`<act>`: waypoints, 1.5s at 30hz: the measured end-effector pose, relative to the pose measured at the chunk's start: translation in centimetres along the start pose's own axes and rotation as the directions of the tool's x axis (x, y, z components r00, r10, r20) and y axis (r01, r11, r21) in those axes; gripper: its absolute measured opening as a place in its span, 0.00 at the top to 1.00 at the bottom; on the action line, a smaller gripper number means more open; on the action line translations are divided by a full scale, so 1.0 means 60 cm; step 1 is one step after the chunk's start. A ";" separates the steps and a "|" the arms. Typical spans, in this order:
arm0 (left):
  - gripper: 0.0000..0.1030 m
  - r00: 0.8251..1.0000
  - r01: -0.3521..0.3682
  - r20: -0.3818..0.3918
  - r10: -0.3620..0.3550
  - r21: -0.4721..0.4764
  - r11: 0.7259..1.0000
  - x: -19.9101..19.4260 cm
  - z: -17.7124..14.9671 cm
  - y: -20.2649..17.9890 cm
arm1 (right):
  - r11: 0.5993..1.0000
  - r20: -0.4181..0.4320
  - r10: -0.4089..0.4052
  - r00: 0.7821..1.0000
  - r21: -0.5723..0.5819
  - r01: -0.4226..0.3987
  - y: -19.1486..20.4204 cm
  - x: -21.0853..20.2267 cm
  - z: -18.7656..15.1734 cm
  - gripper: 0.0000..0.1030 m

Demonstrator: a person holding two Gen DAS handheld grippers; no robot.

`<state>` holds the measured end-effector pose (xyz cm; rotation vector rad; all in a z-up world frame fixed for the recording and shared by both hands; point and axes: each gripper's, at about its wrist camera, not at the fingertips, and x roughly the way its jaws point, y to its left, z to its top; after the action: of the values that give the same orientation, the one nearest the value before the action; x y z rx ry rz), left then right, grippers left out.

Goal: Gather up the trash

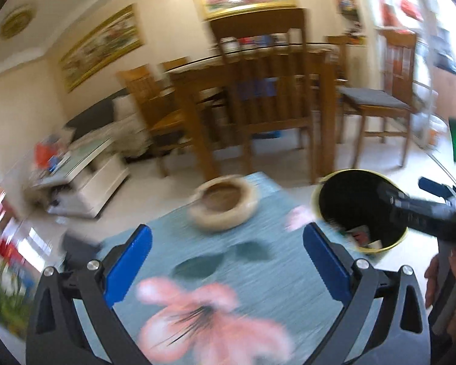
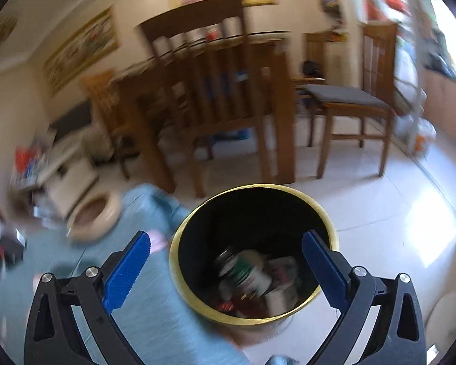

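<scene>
A black trash bin with a gold rim stands on the pale floor beside the table. Inside it lie a green-labelled can, a crumpled wrapper and red scraps. My right gripper hangs open above the bin's mouth with nothing between its blue pads. My left gripper is open and empty over the teal flowered tablecloth. In the left wrist view the bin sits to the right, with the black body of the other hand-held tool reaching over it.
A woven basket rests on the tablecloth near its far edge, also seen as basket. Wooden chairs and a dining table stand behind. A low white table is at left. A hand shows at the right edge.
</scene>
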<state>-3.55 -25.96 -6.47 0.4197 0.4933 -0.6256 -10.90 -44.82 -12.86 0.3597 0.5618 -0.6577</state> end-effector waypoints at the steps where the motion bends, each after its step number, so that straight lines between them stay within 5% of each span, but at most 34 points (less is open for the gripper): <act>1: 0.03 1.000 -0.028 -0.013 0.028 -0.040 0.999 -0.014 -0.013 0.038 | 0.998 -0.015 0.036 0.999 -0.052 -0.036 0.048 -0.005 -0.010 0.03; 5: 0.03 0.981 -0.195 -0.013 0.195 -0.128 0.972 -0.073 -0.045 0.154 | 0.974 -0.057 0.131 0.990 -0.181 -0.139 0.182 -0.028 -0.022 0.03; 9: 0.03 0.919 -0.392 -0.048 0.391 -0.218 0.894 -0.141 -0.058 0.268 | 0.941 0.032 0.203 0.979 -0.282 -0.186 0.301 -0.115 0.022 0.03; 12: 0.03 0.887 -0.451 -0.042 0.460 -0.298 0.841 -0.193 -0.052 0.327 | 0.932 0.125 0.293 0.948 -0.260 -0.254 0.334 -0.201 0.064 0.03; 18: 0.03 0.860 -0.478 -0.031 0.510 -0.398 0.783 -0.265 -0.051 0.364 | 0.927 0.223 0.341 0.913 -0.243 -0.287 0.351 -0.294 0.055 0.03; 23: 0.03 0.886 -0.428 -0.005 0.464 -0.396 0.812 -0.279 -0.048 0.329 | 0.922 0.181 0.347 0.920 -0.244 -0.300 0.349 -0.276 0.033 0.03; 27: 0.03 0.874 -0.444 0.014 0.486 -0.382 0.810 -0.282 -0.043 0.306 | 0.929 0.206 0.341 0.917 -0.221 -0.296 0.331 -0.283 0.043 0.03; 45: 0.03 0.887 -0.418 0.020 0.462 -0.390 0.820 -0.283 -0.047 0.297 | 0.921 0.191 0.344 0.919 -0.260 -0.291 0.336 -0.291 0.036 0.03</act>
<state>-4.91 -3.84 4.59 0.1187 0.3763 -0.0924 -8.18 -22.76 1.97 0.1492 0.3364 -0.3073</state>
